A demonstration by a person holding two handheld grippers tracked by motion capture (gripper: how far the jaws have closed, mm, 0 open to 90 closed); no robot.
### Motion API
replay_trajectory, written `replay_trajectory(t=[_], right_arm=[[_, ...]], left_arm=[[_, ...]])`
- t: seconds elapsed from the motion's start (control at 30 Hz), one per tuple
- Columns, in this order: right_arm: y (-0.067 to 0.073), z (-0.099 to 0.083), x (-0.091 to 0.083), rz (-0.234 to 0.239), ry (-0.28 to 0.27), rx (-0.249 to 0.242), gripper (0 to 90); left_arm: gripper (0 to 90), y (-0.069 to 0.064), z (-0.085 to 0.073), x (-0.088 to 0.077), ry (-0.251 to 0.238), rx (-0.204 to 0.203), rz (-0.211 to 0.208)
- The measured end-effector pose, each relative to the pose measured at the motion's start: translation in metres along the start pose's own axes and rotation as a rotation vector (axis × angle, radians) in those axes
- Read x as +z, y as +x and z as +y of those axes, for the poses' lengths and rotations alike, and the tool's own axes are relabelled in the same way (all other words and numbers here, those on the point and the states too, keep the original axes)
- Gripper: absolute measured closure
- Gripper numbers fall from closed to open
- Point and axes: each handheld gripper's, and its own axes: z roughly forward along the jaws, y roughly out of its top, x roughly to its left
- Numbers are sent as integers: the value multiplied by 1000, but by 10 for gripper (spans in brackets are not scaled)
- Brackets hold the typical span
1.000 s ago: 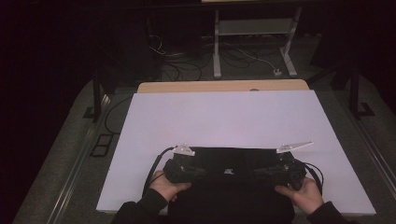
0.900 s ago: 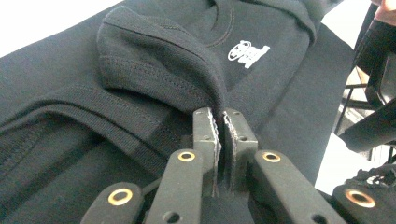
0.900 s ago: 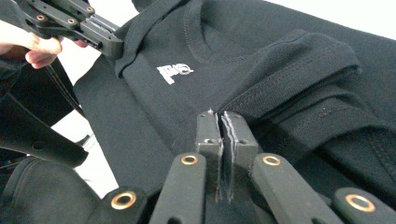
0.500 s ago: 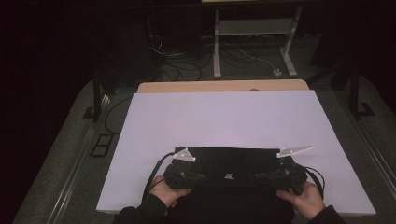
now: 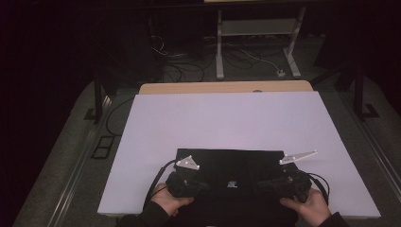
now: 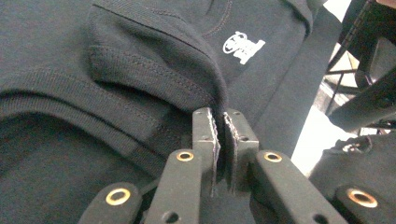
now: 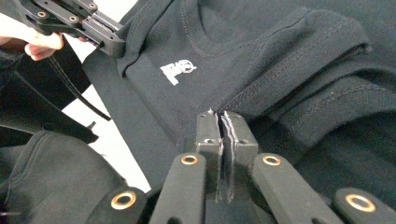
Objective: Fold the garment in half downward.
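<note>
1. Left gripper [image 5: 185, 182] is clamped on a fold of the black shirt [image 5: 229, 163], and your right gripper [image 5: 283, 185] pinches the other side.
2. Since a second ago both hands slid toward 6 o'clock, dragging the shirt to the near table [image 5: 227, 118] edge, so the fold looks underway.
3. Plenty of open room toward 12 o'clock.

Garment [image 5: 227, 165] lies on table sheet [image 5: 227, 118], lower centre of frame. Left gripper [image 5: 196, 184] at its lower left edge, right gripper [image 5: 265, 185] at lower right. Shelf stand [image 5: 255, 33] behind table, upper centre.
</note>
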Motion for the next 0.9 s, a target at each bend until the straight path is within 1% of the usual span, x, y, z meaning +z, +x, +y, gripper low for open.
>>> replay_trajectory(t=[0.07,0.23,0.27,0.3,0.37,0.43,0.5,0.6,0.67,0.77,0.8,0.83,0.9], right_arm=[[1,-1,0,3,5,0,848],[4,-2,0,6,18,-9,845],[5,-2,-1,6,18,-6,840],[5,-2,-1,2,14,-9,832],[6,-2,-3,-1,8,-13,819],[7,-3,-4,-9,1,-15,789],[7,-2,-5,-14,5,-16,737],[9,-2,-6,-13,2,-29,674],[10,-1,-8,-5,-4,-41,622],[12,1,-8,-9,-1,-57,533],[12,2,-8,-4,0,-66,498],[13,2,-8,-6,3,-72,460],[14,4,-8,-13,4,-83,388]], left_arm=[[820,0,0,0,7,4,0],[756,-2,-2,-3,8,15,10],[726,-2,-2,-4,0,16,14],[686,-2,-2,-6,3,23,12],[630,-2,-2,-7,-12,17,12],[576,-1,-2,-8,-7,22,6],[538,-1,-2,-9,-5,25,1],[486,0,-1,-9,-8,40,-5],[463,1,0,-11,-12,34,-3],[424,4,2,-15,-18,33,-12],[416,5,4,-18,-11,38,-25],[385,5,5,-20,-19,35,-37],[369,5,7,-24,-22,35,-35]])
